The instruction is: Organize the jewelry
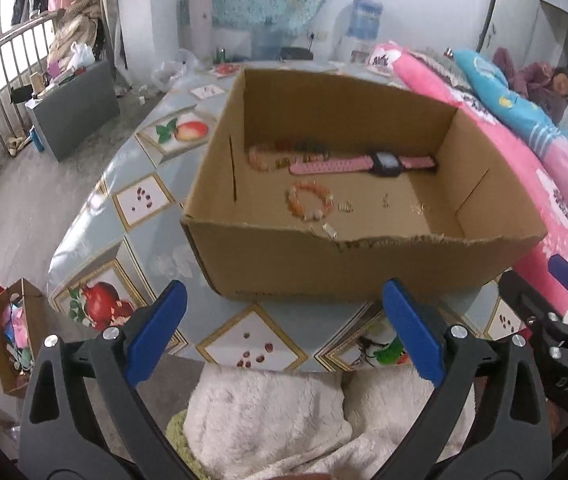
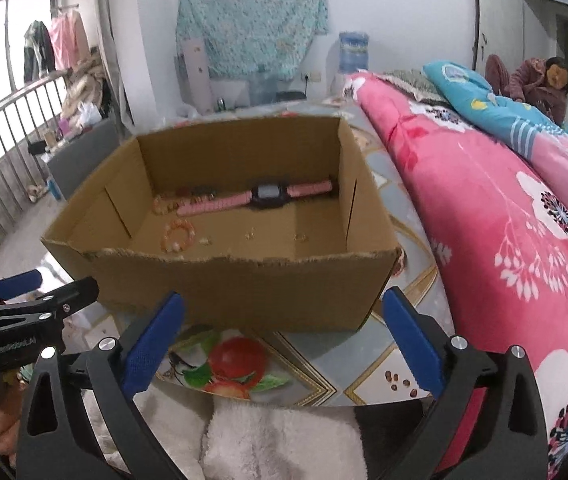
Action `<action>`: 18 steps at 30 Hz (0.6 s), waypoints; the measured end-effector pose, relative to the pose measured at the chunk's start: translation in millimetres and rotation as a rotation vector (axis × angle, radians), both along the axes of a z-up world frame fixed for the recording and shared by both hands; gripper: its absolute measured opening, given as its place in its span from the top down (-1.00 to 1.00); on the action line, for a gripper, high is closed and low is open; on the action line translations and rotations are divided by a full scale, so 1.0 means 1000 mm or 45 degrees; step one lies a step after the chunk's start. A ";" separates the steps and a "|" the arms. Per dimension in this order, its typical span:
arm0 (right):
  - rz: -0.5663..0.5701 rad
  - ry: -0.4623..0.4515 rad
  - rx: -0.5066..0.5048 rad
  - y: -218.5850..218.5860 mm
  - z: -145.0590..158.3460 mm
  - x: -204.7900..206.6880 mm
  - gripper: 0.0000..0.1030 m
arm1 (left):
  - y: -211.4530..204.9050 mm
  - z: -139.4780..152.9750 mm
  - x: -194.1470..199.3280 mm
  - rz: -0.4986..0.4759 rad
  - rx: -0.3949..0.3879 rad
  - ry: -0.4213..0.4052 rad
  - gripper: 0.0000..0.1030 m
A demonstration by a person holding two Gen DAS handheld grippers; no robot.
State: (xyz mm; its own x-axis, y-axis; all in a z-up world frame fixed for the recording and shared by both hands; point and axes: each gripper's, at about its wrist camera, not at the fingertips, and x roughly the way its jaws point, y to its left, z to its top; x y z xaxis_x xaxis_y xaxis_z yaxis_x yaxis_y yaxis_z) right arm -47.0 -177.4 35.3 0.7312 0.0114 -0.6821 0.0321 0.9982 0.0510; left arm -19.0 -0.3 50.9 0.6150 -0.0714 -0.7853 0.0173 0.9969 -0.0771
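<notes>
An open cardboard box (image 1: 364,268) (image 2: 243,280) stands on the table. Inside it lie a pink watch with a black face (image 1: 368,162) (image 2: 259,196), an orange bead bracelet (image 1: 310,202) (image 2: 179,235), a second pale bead bracelet (image 1: 260,158) at the back left, and several small gold pieces (image 1: 346,207). My left gripper (image 1: 284,330) hangs open in front of the box with nothing between its blue pads. My right gripper (image 2: 281,338) is likewise open and empty, just short of the box's near wall. Each gripper shows at the edge of the other's view.
The table (image 1: 251,340) wears a blue-grey cloth with fruit pictures. A pink flowered quilt (image 2: 484,200) lies to the right, where a person sits at the far end. White fleece lies under the grippers. A bag (image 1: 11,336) of items stands on the floor at left.
</notes>
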 end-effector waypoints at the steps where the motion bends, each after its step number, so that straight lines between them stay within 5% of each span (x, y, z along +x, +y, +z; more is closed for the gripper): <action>1: 0.003 0.013 -0.004 0.001 -0.003 0.002 -0.87 | -0.002 -0.001 0.000 0.000 0.013 0.001 -0.84; 18: -0.027 0.077 -0.002 0.003 -0.010 0.012 -0.87 | -0.017 -0.008 0.006 -0.009 0.088 0.032 -0.84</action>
State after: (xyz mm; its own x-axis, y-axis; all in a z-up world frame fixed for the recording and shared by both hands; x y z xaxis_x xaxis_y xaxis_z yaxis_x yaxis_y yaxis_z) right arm -35.2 -174.4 25.3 0.6890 -0.0049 -0.7248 0.0565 0.9973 0.0469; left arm -12.7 -17.3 43.4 0.5946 -0.0210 -0.8037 0.0235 0.9997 -0.0087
